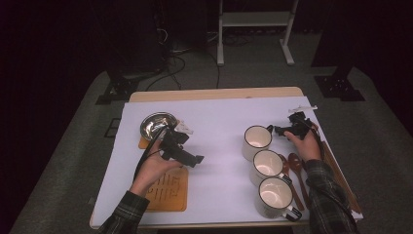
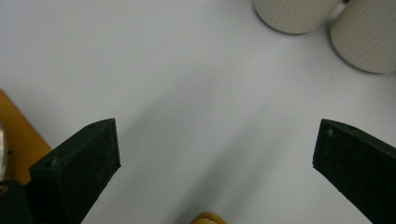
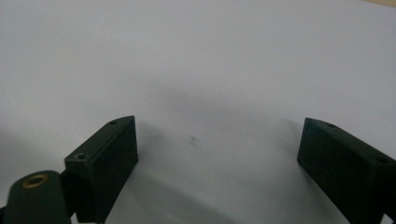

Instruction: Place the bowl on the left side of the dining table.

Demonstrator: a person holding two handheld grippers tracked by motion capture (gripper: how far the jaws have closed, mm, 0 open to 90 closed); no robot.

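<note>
Three cream mugs stand in a row at the table's right: a far mug (image 1: 257, 141), a middle mug (image 1: 268, 165) and a near mug (image 1: 275, 196). My right gripper (image 1: 279, 130) hovers just right of the far mug, by its handle. In the right gripper view, the right gripper (image 3: 217, 140) is open over bare white sheet. My left gripper (image 1: 197, 159) is held left of centre and points right. It is open (image 2: 215, 144) with nothing between its jaws, and two mugs (image 2: 294, 14) (image 2: 369, 39) show far ahead.
A metal bowl (image 1: 158, 124) sits on a wooden mat at the back left. A wooden board (image 1: 168, 191) lies near the front edge under my left forearm. Wooden spoons (image 1: 293, 163) lie right of the mugs. A white sheet (image 1: 219, 122) covers the table.
</note>
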